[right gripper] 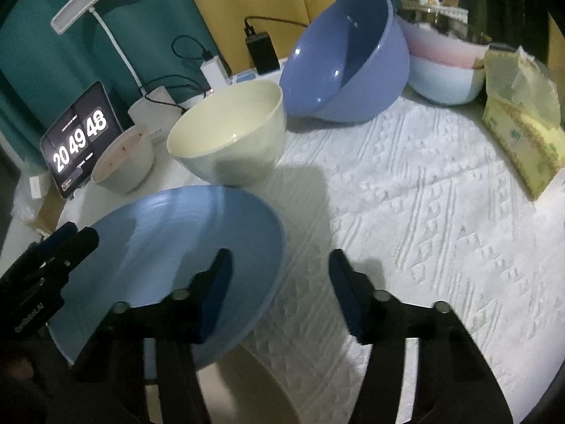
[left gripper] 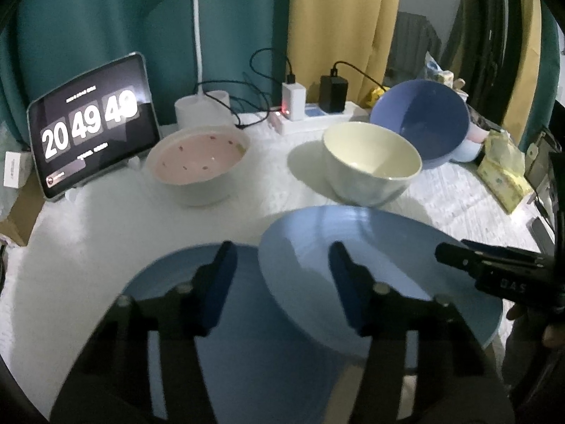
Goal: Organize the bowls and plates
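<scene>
On the counter (right gripper: pixel 423 190), under its white textured cloth, the sorting has barely begun. Far left, a pink-lined bowl (left gripper: pixel 197 162) sits loose beside a tablet clock (left gripper: pixel 91 130); next comes a cream bowl (left gripper: pixel 370 166), also alone, then a large purple bowl (right gripper: pixel 346 60) leaning against a pink and pale-blue nested pair (right gripper: pixel 445 70), the only stacking visible. Nearest, a lower blue plate (left gripper: pixel 155 282) lies flat with an upper blue plate (left gripper: pixel 388 247) tilted over it, not yet seated. The left hand-held gripper (left gripper: pixel 282 279) straddles that upper plate's near rim, jaws apart, pads not visibly pressing. The right hand-held gripper (right gripper: pixel 279 282) brackets its right rim the same way, unclamped.
</scene>
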Available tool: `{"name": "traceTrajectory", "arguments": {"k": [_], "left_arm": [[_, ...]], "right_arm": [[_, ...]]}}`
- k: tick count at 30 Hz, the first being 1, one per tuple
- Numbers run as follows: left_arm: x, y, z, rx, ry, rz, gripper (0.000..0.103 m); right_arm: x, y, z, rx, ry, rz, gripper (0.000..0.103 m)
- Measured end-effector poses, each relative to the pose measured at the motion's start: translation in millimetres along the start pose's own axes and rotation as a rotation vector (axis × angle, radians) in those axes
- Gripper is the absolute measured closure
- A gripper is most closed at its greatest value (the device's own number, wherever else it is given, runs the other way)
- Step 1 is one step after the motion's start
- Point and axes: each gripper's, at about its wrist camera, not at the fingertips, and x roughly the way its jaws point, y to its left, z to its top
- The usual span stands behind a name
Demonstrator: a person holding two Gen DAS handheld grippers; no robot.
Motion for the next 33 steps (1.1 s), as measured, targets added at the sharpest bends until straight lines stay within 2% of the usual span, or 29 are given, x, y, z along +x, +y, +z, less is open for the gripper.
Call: {"name": "traceTrajectory", "arguments": {"k": [3, 5, 9, 20, 33], "left_arm": [[0, -1, -1, 0.003, 0.008, -0.012, 0.062], [-1, -3, -2, 0.005, 0.007, -0.004, 0.064], [-3, -5, -3, 0.008, 0.011, -0.001, 0.066], [-24, -21, -5, 0.041, -0.02, -0.012, 0.066], [-34, -72, -2, 0.131, -0.034, -0.039, 0.066]], "right_arm": [[3, 2, -2, 0.001, 0.019, 0.025, 0.068], [3, 5, -3, -0.01, 0.018, 0.022, 0.076], [0, 3, -5, -0.016, 0.009, 0.003, 0.081], [-25, -4, -12, -0.021, -0.048, -0.027, 0.082], [-58, -37, -21, 0.029, -0.115, -0.055, 0.082]]}}
